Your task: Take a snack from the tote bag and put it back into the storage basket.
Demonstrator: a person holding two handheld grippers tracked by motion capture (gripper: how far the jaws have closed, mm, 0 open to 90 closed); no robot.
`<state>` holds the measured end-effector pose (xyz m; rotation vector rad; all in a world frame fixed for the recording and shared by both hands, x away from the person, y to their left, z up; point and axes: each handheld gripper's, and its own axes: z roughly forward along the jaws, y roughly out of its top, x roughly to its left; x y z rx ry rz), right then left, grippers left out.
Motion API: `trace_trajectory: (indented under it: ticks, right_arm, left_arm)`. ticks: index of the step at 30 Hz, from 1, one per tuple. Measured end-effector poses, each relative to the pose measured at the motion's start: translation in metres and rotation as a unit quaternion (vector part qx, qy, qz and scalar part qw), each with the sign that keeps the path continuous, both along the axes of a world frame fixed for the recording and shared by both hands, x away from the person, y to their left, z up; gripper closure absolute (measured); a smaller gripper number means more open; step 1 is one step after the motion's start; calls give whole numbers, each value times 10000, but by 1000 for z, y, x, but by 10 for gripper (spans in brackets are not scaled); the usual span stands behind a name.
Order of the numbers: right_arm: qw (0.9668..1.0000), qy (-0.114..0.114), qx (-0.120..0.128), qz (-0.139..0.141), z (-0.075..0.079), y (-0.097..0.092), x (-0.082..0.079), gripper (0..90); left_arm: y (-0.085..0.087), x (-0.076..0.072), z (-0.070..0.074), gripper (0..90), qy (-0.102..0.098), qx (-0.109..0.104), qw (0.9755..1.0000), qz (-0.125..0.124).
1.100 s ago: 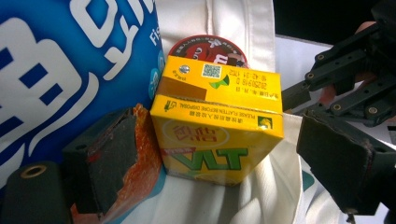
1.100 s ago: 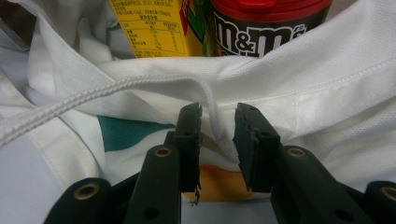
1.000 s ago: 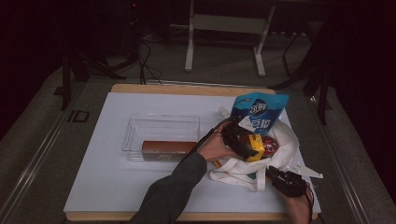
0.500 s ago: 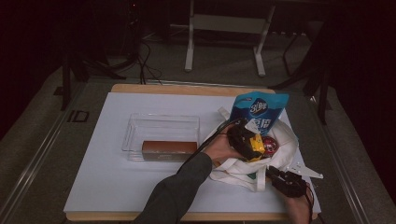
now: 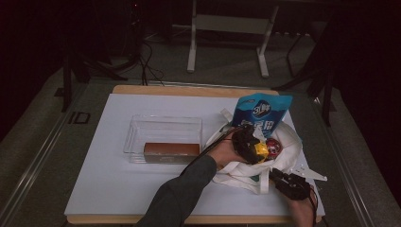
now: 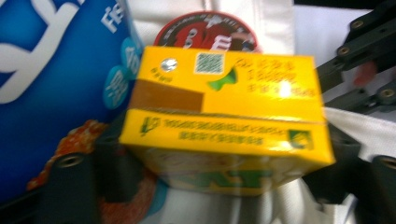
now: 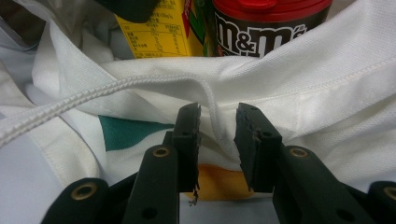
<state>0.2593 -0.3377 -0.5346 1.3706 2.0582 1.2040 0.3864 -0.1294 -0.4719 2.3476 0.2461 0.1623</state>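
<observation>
A white tote bag lies open at the table's right, with a blue snack bag standing in its far side. My left gripper is inside the bag's mouth, shut on a yellow drink carton. The carton sits beside a red-lidded M&M's tube. That lid shows just past the carton. My right gripper is at the bag's near rim, its jaws pinched on the corded handle. The right gripper is near the table's front right.
A clear plastic container stands at the table's middle with a brown box in its near side. The white table top stretches to the left. A metal stand and cables are on the floor beyond.
My left gripper has shifted slightly right with the yellow carton, further into the bag's mouth. The right gripper has stayed put on the bag.
</observation>
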Motion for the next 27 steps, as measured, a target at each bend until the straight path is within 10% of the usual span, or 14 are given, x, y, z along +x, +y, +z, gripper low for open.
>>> trace_trajectory:
  ticks: [27]
  right_arm:
    - [10000, 20, 16, 3, 0, 0, 0, 691]
  left_arm:
    - [5, -10, 12, 290, -42, 87, 9989, 467]
